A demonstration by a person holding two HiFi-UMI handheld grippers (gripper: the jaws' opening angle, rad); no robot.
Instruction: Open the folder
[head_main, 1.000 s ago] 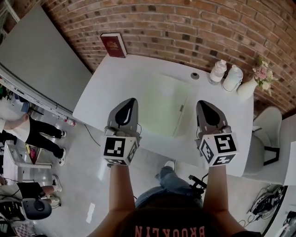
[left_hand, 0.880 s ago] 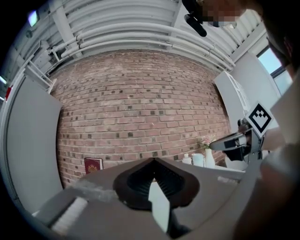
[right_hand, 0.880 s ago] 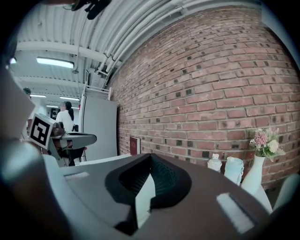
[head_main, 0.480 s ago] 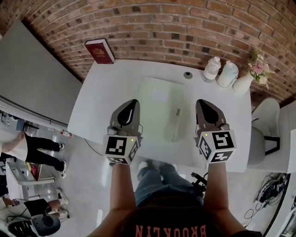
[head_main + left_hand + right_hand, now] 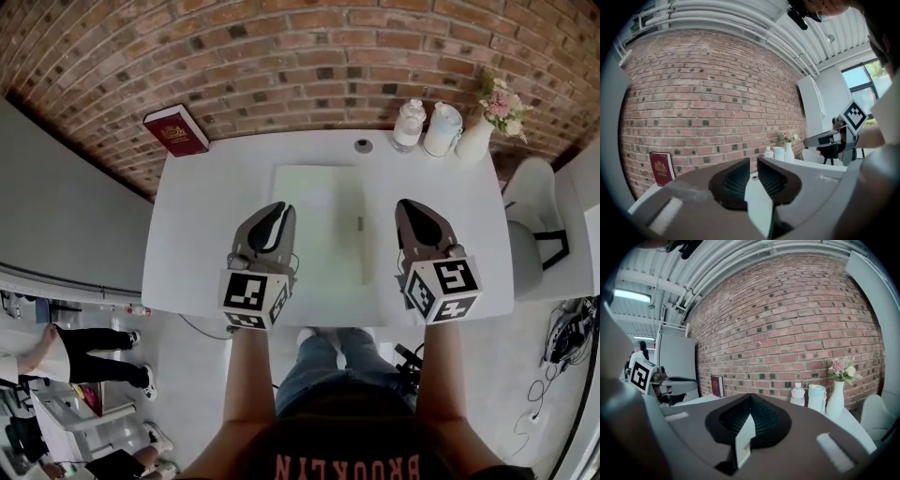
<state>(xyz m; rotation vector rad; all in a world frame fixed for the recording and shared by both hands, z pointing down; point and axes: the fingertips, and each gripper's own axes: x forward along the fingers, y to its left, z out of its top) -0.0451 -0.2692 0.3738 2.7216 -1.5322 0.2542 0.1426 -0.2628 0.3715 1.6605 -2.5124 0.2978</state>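
A pale green folder (image 5: 319,211) lies flat and closed in the middle of the white table (image 5: 202,234), with a small clasp (image 5: 359,223) near its right edge. My left gripper (image 5: 277,214) hovers over the folder's left edge. Its jaws are opening, with a narrow slit between them in the left gripper view (image 5: 753,161) and nothing in it. My right gripper (image 5: 412,210) hovers to the right of the folder, above bare table. In the right gripper view (image 5: 750,397) its jaws meet at the tip and hold nothing.
A red book (image 5: 175,130) leans on the brick wall at the table's back left. Two bottles (image 5: 409,124) and a vase of flowers (image 5: 476,137) stand at the back right, beside a small round fitting (image 5: 362,145). A white chair (image 5: 531,234) stands right of the table.
Both grippers have moved forward over the table. The left one has closed in on the folder's left edge. The head view has swung so the table lies square.
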